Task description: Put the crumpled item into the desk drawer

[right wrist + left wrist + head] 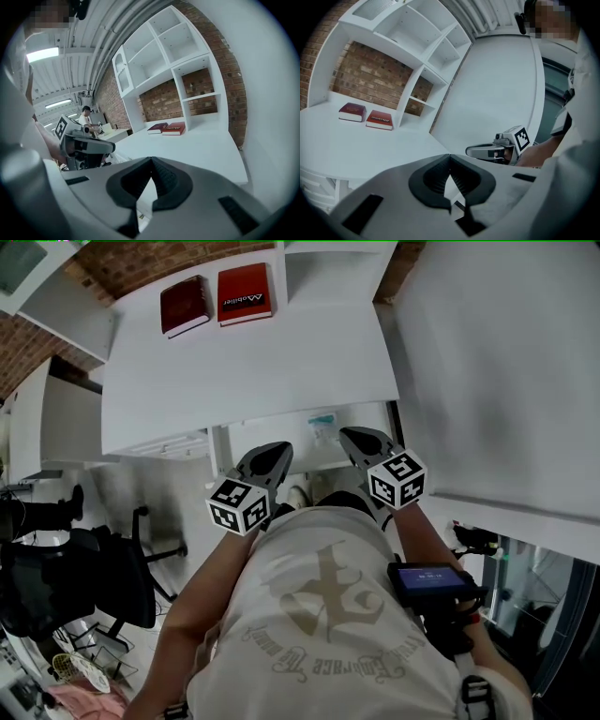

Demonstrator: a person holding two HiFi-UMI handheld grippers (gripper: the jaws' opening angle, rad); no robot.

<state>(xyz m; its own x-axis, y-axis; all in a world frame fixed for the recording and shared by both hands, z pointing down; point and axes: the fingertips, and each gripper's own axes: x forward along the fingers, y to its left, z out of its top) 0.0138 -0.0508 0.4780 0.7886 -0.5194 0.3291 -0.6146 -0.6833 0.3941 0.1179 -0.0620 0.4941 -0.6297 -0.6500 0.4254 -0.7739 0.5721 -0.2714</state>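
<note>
In the head view an open drawer (246, 435) juts out under the front edge of the white desk (253, 362). A small pale thing with teal marks (322, 421) lies inside it; I cannot make out its shape. My left gripper (277, 450) and right gripper (350, 435) hover side by side just in front of the drawer, close to the person's chest. Both are shut with nothing between the jaws. The left gripper view shows its own tips (450, 156) meeting over the desk, and the right gripper (471, 151) beside it. The right gripper view shows the same of its tips (151, 160).
Two red books (217, 300) lie flat at the far side of the desk, below white wall shelves (180, 56). A white panel (506, 371) closes off the right. A black office chair (84, 568) stands at the lower left. Another person sits at a desk far off.
</note>
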